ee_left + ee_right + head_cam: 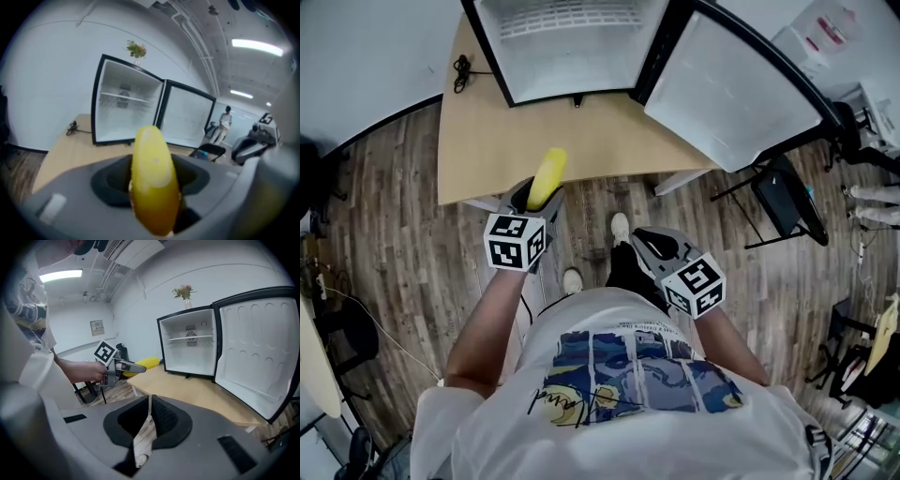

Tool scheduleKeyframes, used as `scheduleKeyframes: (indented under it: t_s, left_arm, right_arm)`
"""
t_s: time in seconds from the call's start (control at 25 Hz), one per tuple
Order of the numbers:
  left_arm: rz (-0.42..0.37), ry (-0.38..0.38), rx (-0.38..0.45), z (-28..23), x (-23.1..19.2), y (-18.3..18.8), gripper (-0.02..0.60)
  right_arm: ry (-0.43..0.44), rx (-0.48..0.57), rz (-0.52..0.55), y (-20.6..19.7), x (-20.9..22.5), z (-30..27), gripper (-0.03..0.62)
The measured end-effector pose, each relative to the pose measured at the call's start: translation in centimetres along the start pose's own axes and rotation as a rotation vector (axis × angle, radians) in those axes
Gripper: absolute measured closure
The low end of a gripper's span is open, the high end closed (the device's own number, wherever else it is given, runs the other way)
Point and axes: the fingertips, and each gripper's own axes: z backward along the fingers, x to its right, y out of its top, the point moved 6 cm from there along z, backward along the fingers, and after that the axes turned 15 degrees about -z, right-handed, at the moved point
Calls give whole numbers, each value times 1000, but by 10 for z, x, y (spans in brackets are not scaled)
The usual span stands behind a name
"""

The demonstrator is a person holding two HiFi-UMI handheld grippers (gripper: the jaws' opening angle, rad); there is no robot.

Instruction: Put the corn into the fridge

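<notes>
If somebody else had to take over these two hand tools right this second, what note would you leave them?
Left gripper: fingers shut on the corn, aimed at the fridge.
Right gripper: shut, nothing in it.
Fridge: on the wooden table, door wide open, the shelf in view bare.
Done: corn is in hand.
Left: carry it over the table, set it inside the fridge, let go.
</notes>
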Motion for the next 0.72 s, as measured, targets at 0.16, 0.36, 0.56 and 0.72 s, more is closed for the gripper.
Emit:
scheduleKeyframes:
  t_s: [0.16,0.36,0.56,0.72]
  left_arm:
    - [1,54,-24,-50,-28,16,331]
    - [16,137,-55,-113,-64,31,331]
    - [13,206,-88,-170,-98,40,331]
    - [13,242,-117,-212,-124,45,331]
  right_arm:
    - [29,-34,82,32,40,-18,569]
    - [110,-75,139,80,90,-37,569]
    - [131,-117,141,111,136,-51,570]
    - [119,-171,160,130,167,-62,569]
